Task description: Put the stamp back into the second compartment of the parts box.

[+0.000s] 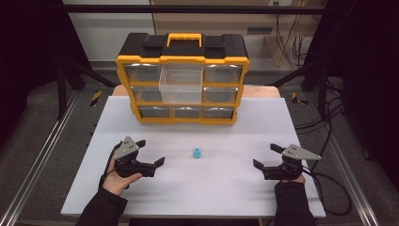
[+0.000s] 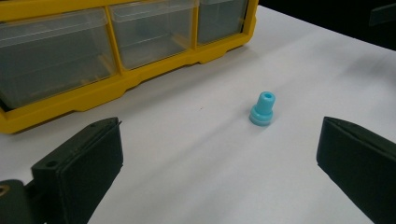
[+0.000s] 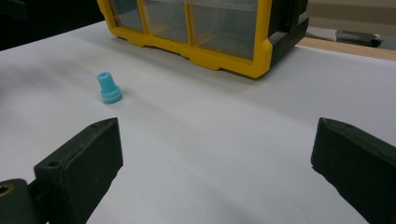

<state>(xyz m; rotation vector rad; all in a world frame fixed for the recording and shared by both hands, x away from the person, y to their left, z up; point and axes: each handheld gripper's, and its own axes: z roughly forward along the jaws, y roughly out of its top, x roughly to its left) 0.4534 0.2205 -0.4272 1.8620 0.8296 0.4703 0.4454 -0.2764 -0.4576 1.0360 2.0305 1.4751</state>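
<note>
A small light-blue plastic piece (image 1: pixel 196 153) with a narrow holed top and a wider base stands upright mid-table. It also appears in the left gripper view (image 2: pixel 262 108) and the right gripper view (image 3: pixel 109 88). My left gripper (image 1: pixel 149 151) rests on the white table to its left, open and empty (image 2: pixel 219 163). My right gripper (image 1: pixel 267 156) lies at the right side, open with nothing between its jaws (image 3: pixel 217 163). A yellow and black drawer organizer (image 1: pixel 182 80) stands at the back, its upper middle clear drawer (image 1: pixel 180 84) pulled out.
The white tabletop (image 1: pixel 221 188) spreads around the blue piece. Cables (image 1: pixel 329 181) trail off the right edge. Metal rails (image 1: pixel 42 155) and dark frame posts flank the table. The organizer's bottom drawers (image 2: pixel 154 30) face the grippers, shut.
</note>
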